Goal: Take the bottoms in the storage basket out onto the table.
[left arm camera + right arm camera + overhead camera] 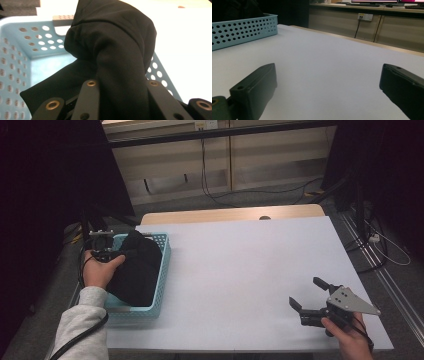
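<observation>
I see the left gripper (120, 100) clamped on black cloth (112, 45) inside the blue basket (162, 265). Right gripper (309, 294), well right of the basket, sits jaws apart, empty.

A white table (250, 270) with a light wooden strip along its far edge carries 1 pale blue perforated basket (161, 270), which sits at the table's left edge, near the person's side. The basket's holed wall also shows at the far left of the right gripper view, resting flat on the white top.
</observation>
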